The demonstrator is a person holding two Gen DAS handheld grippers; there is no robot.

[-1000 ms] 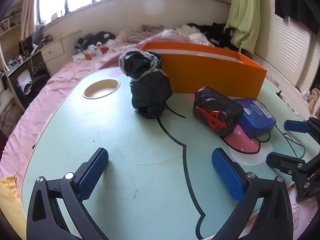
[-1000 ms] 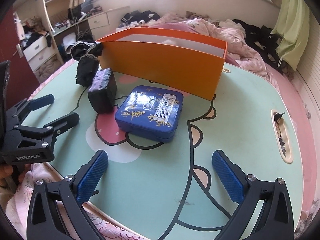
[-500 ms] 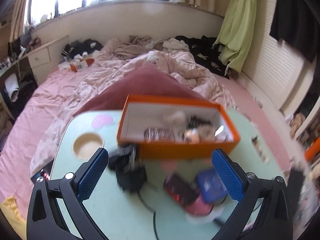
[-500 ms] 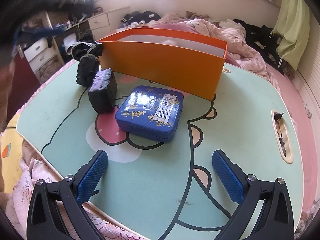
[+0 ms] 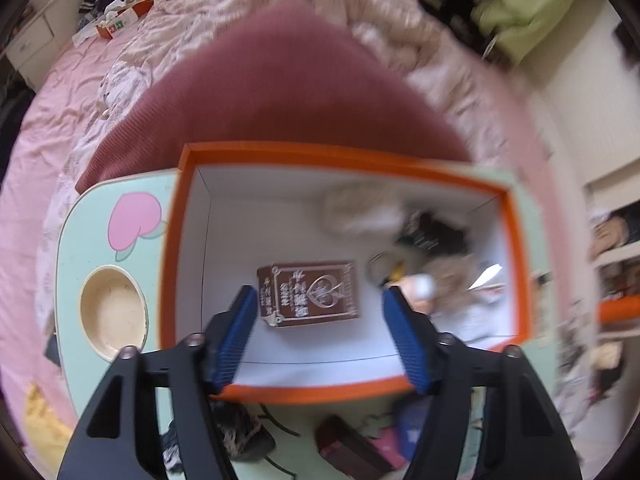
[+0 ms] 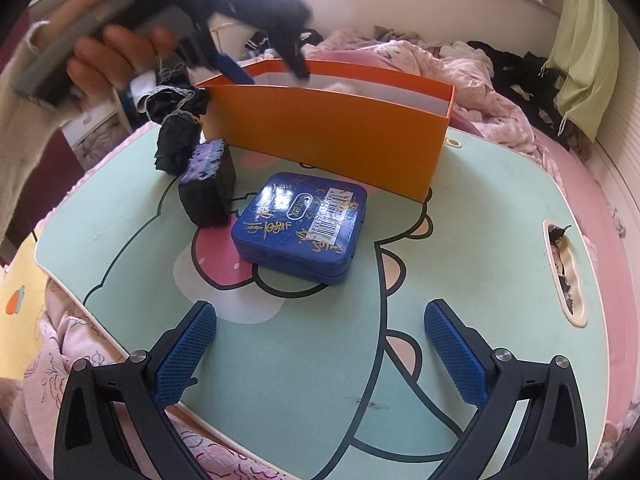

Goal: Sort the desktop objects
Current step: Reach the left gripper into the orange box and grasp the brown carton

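My left gripper (image 5: 319,300) points down into the orange box (image 5: 172,248), and its jaws are closing with nothing pressed between them. A brown carton (image 5: 310,294) lies flat on the box floor below the pads, with several blurred small items to its right. In the right wrist view a hand holds the left gripper (image 6: 268,68) over the orange box (image 6: 320,136). In front of the box lie a blue tin (image 6: 300,224), a dark packet (image 6: 208,188) and a black lace-edged cloth bundle (image 6: 176,128). My right gripper (image 6: 320,308) hovers open over the table's near edge.
The mint-green cartoon table (image 6: 480,208) has a round cup hollow (image 5: 112,314) at the left and a slot (image 6: 566,272) at the right. Pink bedding and clothes surround it. A green cloth (image 6: 580,60) hangs at the far right.
The left gripper lifted off the table, swung over the orange box and tipped downward; its jaws stand narrower than before. The right gripper has not moved.
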